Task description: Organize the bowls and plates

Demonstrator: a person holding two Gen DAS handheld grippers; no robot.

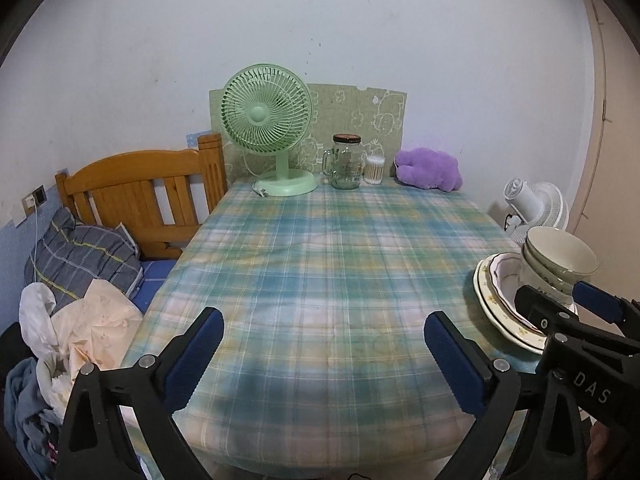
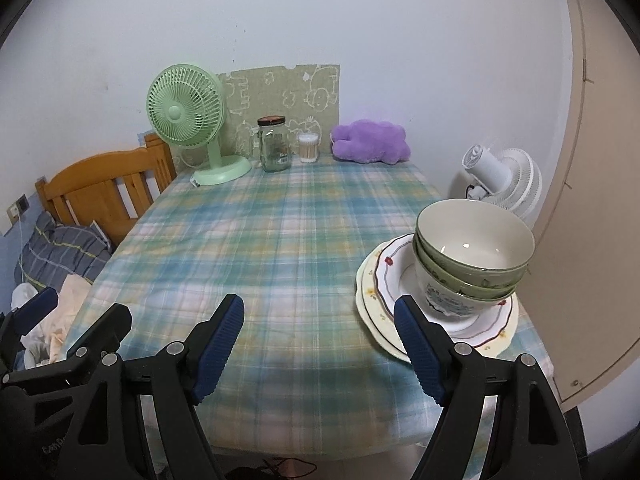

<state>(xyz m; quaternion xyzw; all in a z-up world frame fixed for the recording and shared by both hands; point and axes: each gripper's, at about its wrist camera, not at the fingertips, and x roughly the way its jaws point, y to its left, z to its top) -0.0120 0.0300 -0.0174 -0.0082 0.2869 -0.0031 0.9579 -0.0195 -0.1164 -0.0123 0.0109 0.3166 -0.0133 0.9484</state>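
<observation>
A stack of three bowls (image 2: 476, 252), two green over a patterned white one, stands on stacked plates (image 2: 376, 292) at the table's right front corner. The stack also shows in the left wrist view, bowls (image 1: 560, 260) on plates (image 1: 496, 300). My right gripper (image 2: 320, 312) is open and empty above the tablecloth, its right finger just in front of the plates' rim. My left gripper (image 1: 324, 324) is open and empty over the table's front middle. The right gripper (image 1: 560, 300) appears in the left wrist view in front of the stack.
A plaid tablecloth (image 2: 260, 240) covers the table. At the back stand a green fan (image 2: 188, 120), a glass jar (image 2: 274, 144), a cotton-swab tub (image 2: 309, 146) and a purple plush (image 2: 370, 142). A wooden bed (image 1: 140, 196) with bedding lies left; a white fan (image 2: 500, 176) stands right.
</observation>
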